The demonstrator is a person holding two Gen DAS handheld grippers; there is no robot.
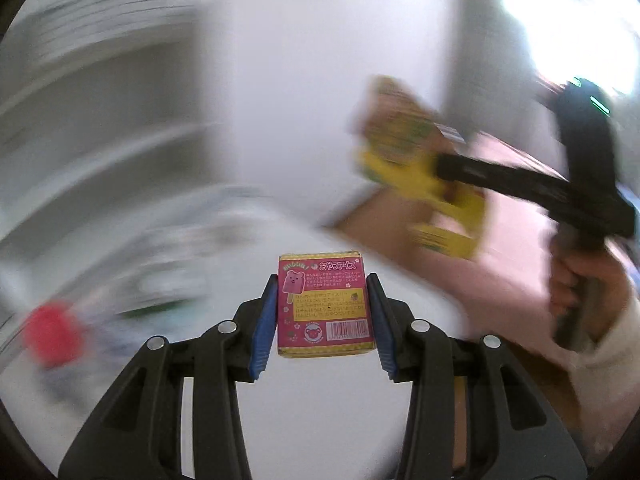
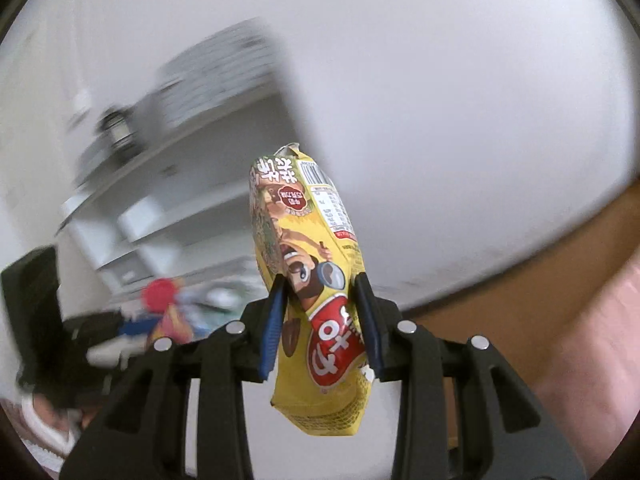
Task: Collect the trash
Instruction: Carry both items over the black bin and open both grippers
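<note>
Blurring across the left of the left wrist view, a red-topped object (image 1: 52, 330) lay among indistinct clutter on a white surface (image 1: 320, 420). At the centre, the left gripper (image 1: 326, 314) was closed on a small pink and yellow snack box (image 1: 326, 306), its blue pads (image 1: 265, 320) pressing both sides and holding it upright in the air. Further right, the right gripper (image 1: 440, 170), held by a hand (image 1: 576, 280), carried a yellow snack wrapper (image 1: 420, 160) above a cardboard edge (image 1: 384, 216). In the right wrist view, the right gripper (image 2: 322, 320) was clamped around the wrapper's (image 2: 308, 280) lower half, the packet standing nearly upright, crumpled, its torn top uppermost.
</note>
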